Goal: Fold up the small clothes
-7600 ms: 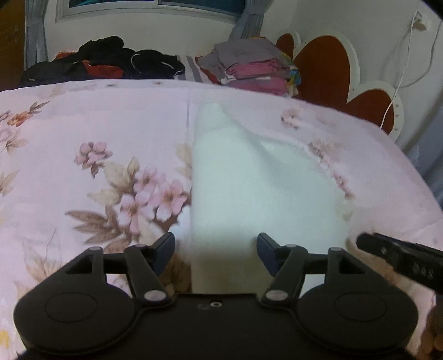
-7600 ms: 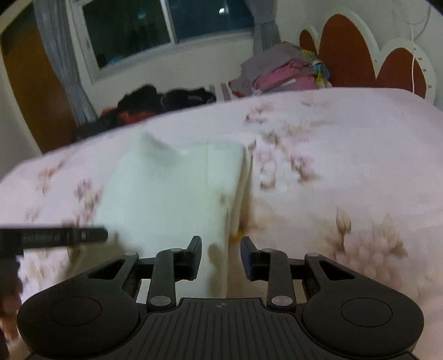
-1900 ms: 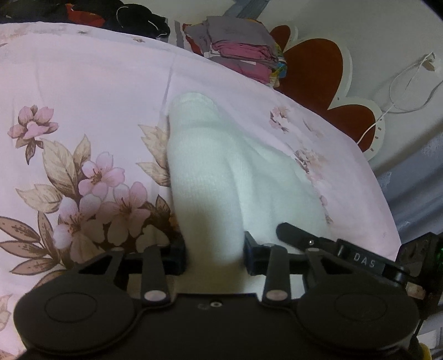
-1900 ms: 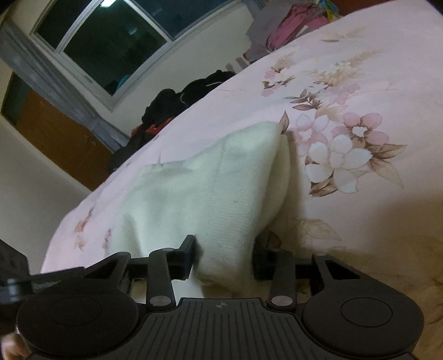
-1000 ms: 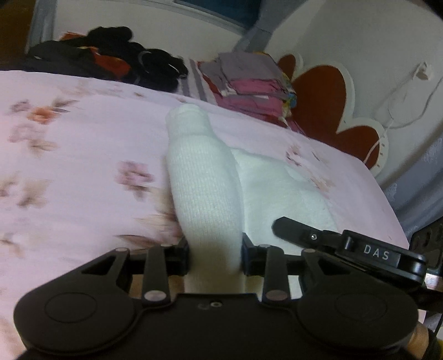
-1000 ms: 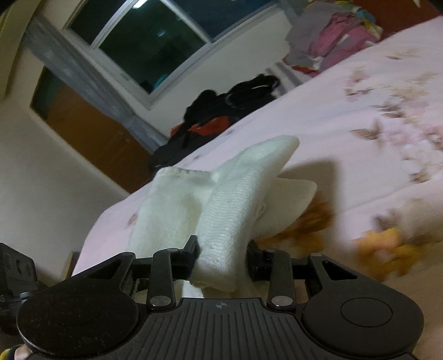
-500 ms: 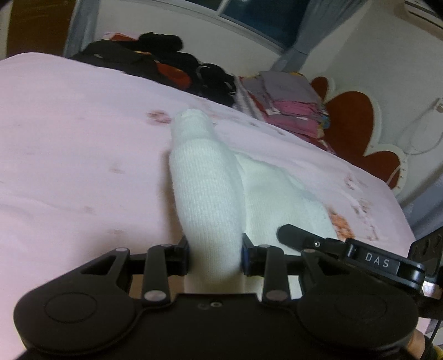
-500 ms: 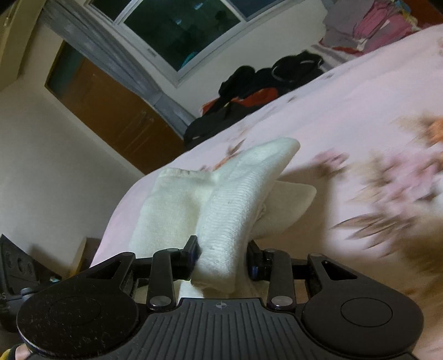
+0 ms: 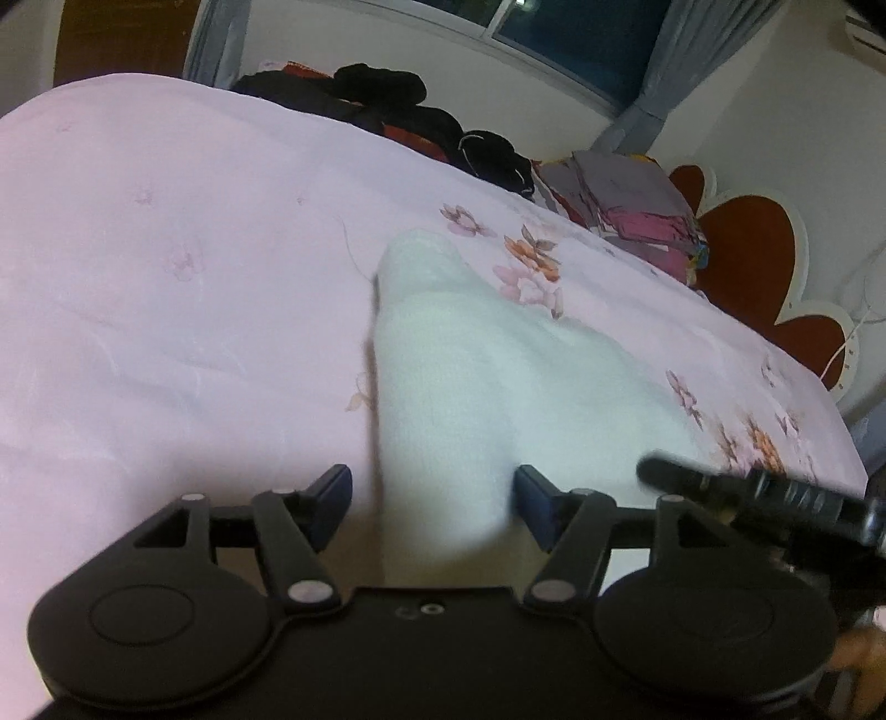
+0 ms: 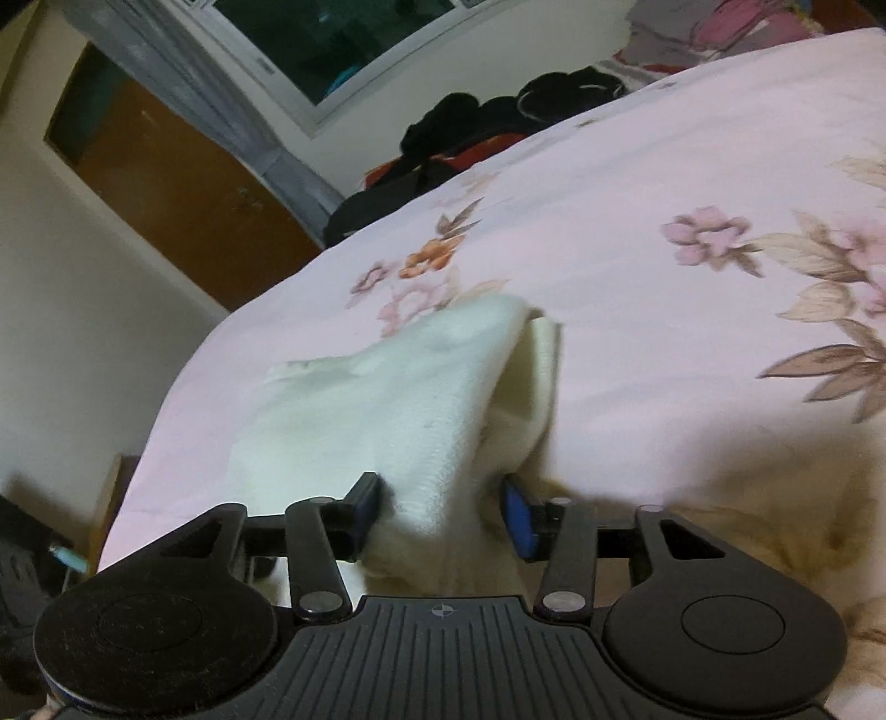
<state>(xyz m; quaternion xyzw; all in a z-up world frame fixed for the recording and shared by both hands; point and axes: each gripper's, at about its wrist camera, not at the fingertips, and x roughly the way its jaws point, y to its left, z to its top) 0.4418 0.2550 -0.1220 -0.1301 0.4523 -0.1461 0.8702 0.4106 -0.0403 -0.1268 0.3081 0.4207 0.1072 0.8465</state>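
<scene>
A small white knitted garment (image 9: 443, 382) lies folded on the pink floral bedspread (image 9: 166, 310). My left gripper (image 9: 432, 498) is open, its blue-tipped fingers apart on either side of the garment's near left edge. In the right wrist view the same white garment (image 10: 410, 399) lies on the bedspread (image 10: 692, 343), and my right gripper (image 10: 443, 512) is open around its near right edge, the cloth resting loosely between the fingers. The right gripper's black finger (image 9: 742, 490) shows at the right of the left wrist view.
A pile of dark clothes (image 9: 398, 111) and a stack of folded pink and grey clothes (image 9: 631, 216) sit at the far edge of the bed. A red and white scalloped headboard (image 9: 764, 260) stands at the right. A window (image 10: 354, 39) and a wooden door (image 10: 166, 183) are behind.
Both grippers have opened and let go of the white garment, which has come down from its lifted position onto the bedspread, further left on the bed than before.
</scene>
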